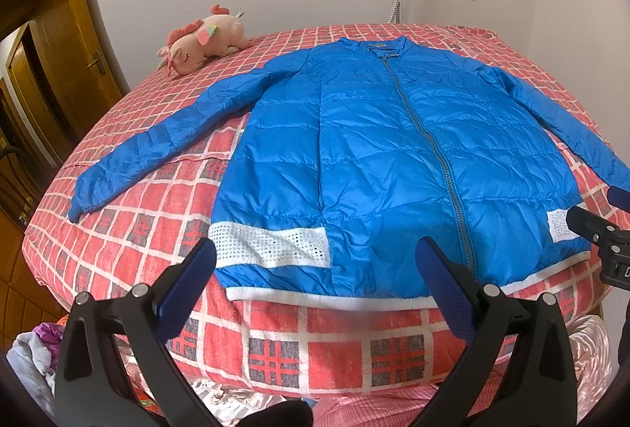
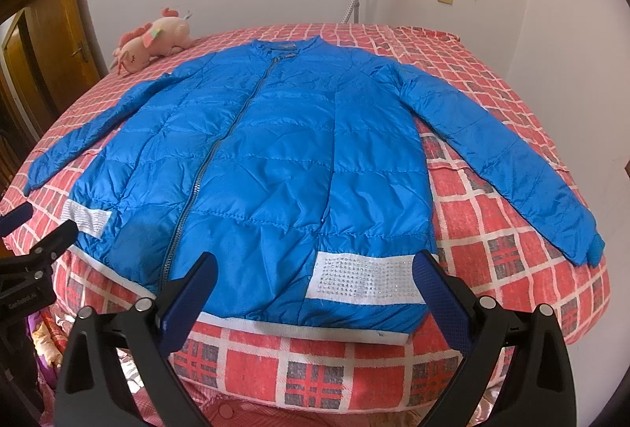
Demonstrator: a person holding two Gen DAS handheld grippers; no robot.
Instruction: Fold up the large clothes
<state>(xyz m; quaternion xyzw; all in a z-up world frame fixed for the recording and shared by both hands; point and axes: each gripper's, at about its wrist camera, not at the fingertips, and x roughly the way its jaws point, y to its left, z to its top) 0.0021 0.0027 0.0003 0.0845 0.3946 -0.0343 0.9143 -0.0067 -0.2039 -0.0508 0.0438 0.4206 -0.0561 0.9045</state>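
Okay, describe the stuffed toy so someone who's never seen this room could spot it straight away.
Start at the bed with the red checked cover. A blue jacket lies spread across it; beyond the jacket's sleeve, near the wall, lies a plush unicorn. It is the only pink, soft toy there.

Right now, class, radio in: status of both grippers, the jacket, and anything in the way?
Left gripper open, right gripper open, both empty. Blue jacket flat, zipped, sleeves spread on bed. Plush toy at far corner, off the jacket.

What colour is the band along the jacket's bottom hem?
White, on the blue jacket; the hem band shows best in the right wrist view.
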